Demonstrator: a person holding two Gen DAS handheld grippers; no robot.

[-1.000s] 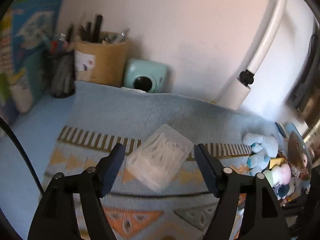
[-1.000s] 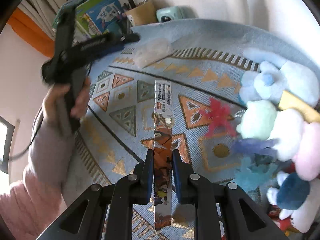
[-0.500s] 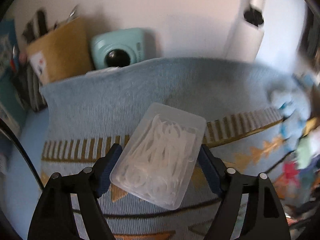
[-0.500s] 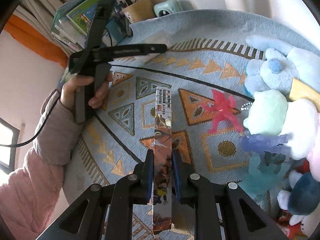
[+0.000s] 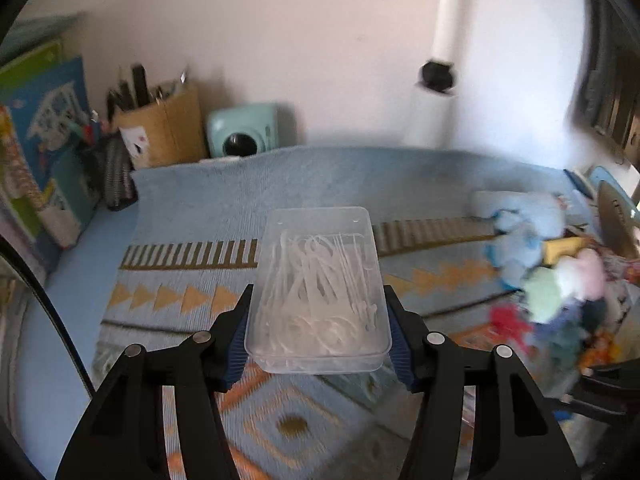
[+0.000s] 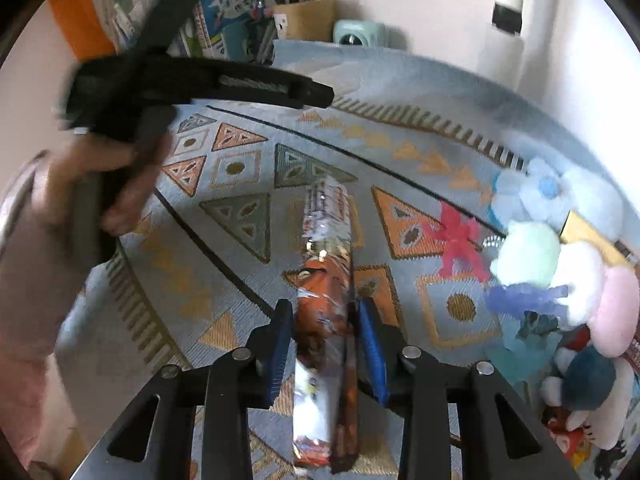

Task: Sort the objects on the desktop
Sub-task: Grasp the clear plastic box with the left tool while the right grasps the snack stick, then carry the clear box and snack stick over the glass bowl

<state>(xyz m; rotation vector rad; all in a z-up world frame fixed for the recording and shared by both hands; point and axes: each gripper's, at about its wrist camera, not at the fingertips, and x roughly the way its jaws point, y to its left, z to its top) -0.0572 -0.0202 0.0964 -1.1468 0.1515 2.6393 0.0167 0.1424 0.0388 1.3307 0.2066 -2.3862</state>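
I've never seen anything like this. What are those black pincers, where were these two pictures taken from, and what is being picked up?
No robot here: a person holds a two-fingered gripper in each hand, each with a camera looking along its fingers. In the left view, the left gripper is closing around a clear plastic box of white floss picks. In the right view, the right gripper is opening around a glossy orange packet. Beneath lies a blue patterned rug, with plush toys heaped at its right.
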